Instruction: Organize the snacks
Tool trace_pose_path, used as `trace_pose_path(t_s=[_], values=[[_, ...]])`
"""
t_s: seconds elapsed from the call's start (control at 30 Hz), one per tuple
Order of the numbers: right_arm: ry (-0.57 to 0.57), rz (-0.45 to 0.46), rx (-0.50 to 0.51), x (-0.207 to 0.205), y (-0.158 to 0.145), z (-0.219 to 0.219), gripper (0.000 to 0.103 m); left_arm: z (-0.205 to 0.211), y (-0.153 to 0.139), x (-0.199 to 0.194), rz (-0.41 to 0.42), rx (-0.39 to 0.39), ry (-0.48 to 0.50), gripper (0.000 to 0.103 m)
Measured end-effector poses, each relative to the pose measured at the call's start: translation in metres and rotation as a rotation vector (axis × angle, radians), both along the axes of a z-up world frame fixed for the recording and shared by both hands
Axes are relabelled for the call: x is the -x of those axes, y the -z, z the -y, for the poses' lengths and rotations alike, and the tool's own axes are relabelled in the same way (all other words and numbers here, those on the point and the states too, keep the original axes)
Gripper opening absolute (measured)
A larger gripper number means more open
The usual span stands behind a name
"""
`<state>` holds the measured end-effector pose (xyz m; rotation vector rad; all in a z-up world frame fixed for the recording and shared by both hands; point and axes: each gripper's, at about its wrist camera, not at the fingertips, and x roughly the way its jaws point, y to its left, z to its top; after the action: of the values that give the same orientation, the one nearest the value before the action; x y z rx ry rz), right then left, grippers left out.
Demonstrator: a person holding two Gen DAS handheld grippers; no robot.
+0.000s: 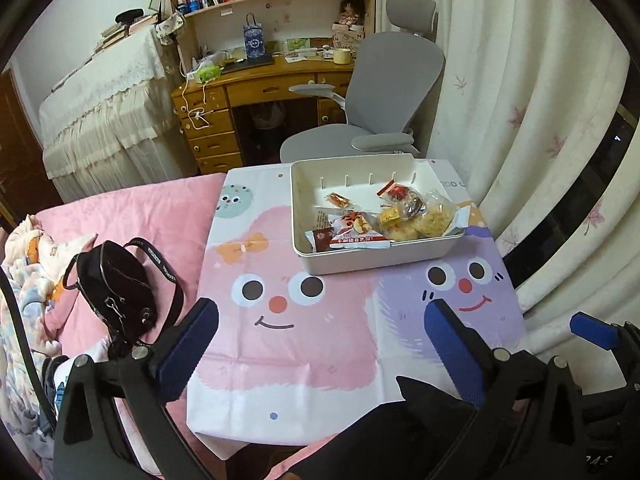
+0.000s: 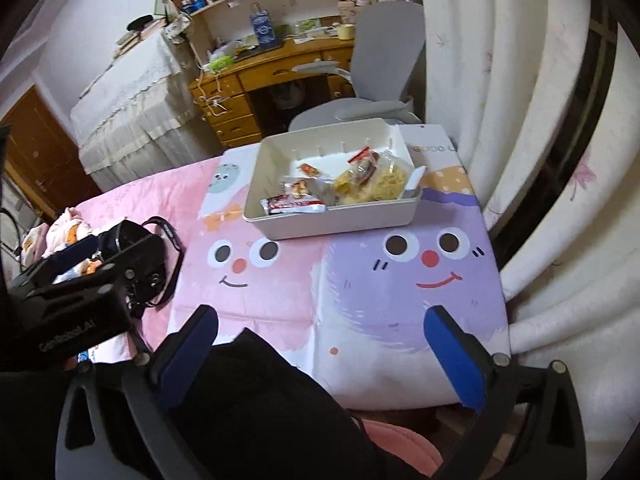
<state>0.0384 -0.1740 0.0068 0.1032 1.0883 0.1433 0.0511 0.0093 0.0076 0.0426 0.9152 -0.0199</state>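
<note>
A white plastic bin (image 1: 372, 260) (image 2: 332, 220) stands at the far side of a cartoon-face cloth (image 1: 312, 344) (image 2: 360, 280). Several wrapped snacks (image 1: 380, 216) (image 2: 344, 188) lie inside it: red-and-white packets and clear bags of yellow pastry. My left gripper (image 1: 320, 316) hovers well short of the bin, jaws wide open with nothing between the blue pads (image 1: 452, 344). My right gripper (image 2: 320, 324) is likewise open and empty above the near part of the cloth. The right gripper's blue tip (image 1: 592, 332) shows at the left view's right edge.
A black handbag (image 1: 116, 288) (image 2: 148, 264) lies on the pink bedcover left of the cloth. A grey office chair (image 1: 384, 92) and a wooden desk (image 1: 248, 92) with bookshelves stand beyond. White curtains (image 1: 540, 120) hang close on the right. Dark fabric (image 2: 260, 412) fills the near foreground.
</note>
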Motion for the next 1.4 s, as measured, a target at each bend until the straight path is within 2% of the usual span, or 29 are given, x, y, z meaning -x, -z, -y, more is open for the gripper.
trace_pose_path(t_s=[0.3,1.4], values=[[0.001,-0.003,0.006,0.000,0.001,-0.002,0.103,-0.001,0.001,-0.002,0.014,-0.002,-0.009,0.102],[0.040,-0.038,0.004,-0.015,0.017,0.009,0.103,0.004,0.011,-0.015,-0.020,0.007,0.007,0.102]])
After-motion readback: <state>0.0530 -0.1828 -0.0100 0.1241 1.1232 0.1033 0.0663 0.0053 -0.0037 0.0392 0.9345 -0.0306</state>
